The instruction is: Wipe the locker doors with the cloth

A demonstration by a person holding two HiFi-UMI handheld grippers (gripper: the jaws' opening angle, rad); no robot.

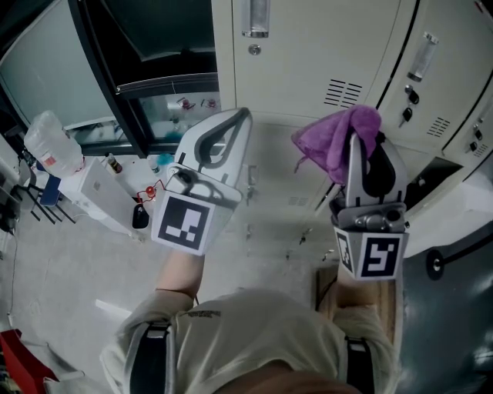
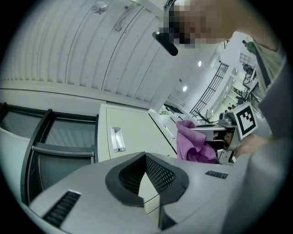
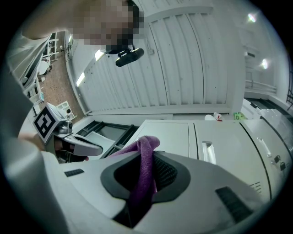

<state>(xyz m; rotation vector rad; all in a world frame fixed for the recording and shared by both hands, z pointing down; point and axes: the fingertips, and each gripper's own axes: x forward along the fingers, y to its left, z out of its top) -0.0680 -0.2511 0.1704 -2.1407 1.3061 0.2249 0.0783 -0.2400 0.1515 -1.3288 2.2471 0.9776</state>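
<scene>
Lockers [image 1: 308, 46] beyond; cloth [image 1: 339, 138] between right tongs [image 3: 149, 160]

Inspection notes: the locker doors [image 1: 308, 54] run out past the top edge of the head view, which also cuts the upper handle [image 1: 256, 19] short. The cloth [image 1: 339, 138] covers the fingertips of the right gripper [image 1: 362, 150], and its clamped part is buried between the jaws. In the left gripper view, the body of the left gripper [image 2: 145, 156] hides the lower part of the nearest door. The lock fittings [image 1: 410, 96] are too small to detail. The small items [image 1: 146, 192] toward the floor's left side cannot be identified.
</scene>
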